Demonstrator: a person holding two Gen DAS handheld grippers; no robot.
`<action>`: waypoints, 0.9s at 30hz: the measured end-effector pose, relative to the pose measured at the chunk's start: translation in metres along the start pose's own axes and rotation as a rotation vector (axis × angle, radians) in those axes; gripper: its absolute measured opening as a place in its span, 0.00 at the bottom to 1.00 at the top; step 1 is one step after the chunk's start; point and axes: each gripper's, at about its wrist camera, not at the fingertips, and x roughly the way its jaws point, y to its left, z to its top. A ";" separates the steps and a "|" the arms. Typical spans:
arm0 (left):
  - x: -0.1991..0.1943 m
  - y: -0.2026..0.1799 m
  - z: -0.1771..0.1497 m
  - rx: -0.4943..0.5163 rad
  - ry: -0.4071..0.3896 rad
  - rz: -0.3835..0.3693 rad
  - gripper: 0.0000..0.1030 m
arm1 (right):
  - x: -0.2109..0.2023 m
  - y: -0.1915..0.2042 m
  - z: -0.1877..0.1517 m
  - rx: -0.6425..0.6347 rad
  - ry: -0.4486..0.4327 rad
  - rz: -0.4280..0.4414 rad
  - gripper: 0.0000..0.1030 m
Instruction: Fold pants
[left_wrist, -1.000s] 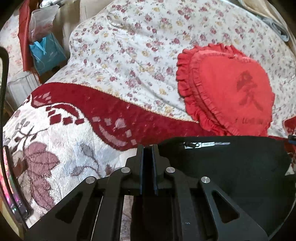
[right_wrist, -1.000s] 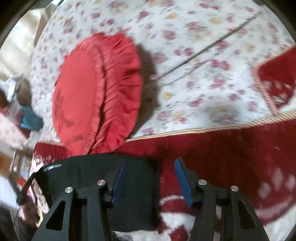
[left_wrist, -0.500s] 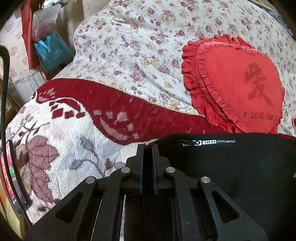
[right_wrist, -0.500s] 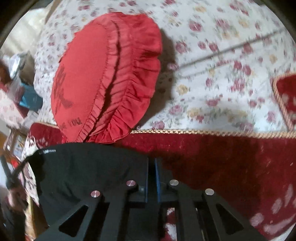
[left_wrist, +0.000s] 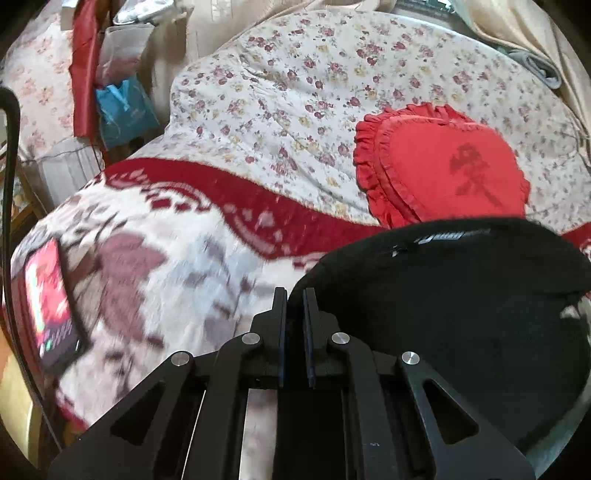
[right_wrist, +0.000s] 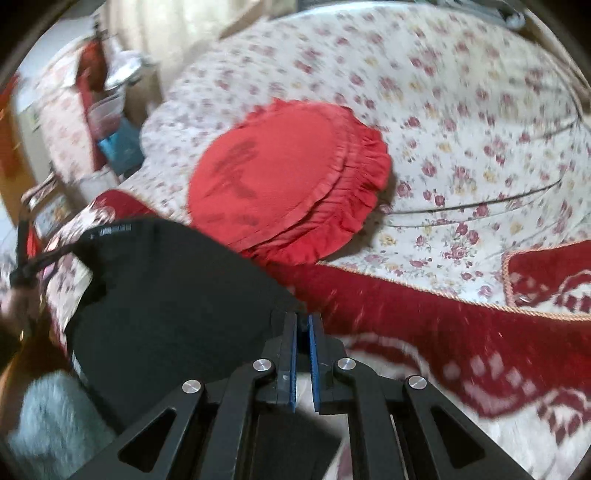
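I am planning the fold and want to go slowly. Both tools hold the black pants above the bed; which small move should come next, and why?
Probably carry the black pants forward: left tool and right tool each pinch a corner, cloth lifted between them.

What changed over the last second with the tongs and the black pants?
The right tongs closed on the black pants; then both tongs lifted the fabric, leaving it bowed. The left tongs stayed clamped. The red heart pillow stayed put.

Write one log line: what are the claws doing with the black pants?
left claw: shut on black pants | right claw: shut on black pants | pants lifted over blanket
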 end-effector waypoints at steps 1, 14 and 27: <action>-0.006 0.003 -0.011 0.001 0.000 -0.003 0.07 | -0.006 0.007 -0.008 -0.019 0.002 -0.002 0.05; -0.033 0.071 -0.144 -0.622 0.283 -0.280 0.08 | -0.046 0.030 -0.120 0.011 0.073 -0.088 0.07; 0.022 0.059 -0.142 -1.098 0.302 -0.552 0.41 | -0.056 0.058 -0.106 0.139 -0.022 0.031 0.08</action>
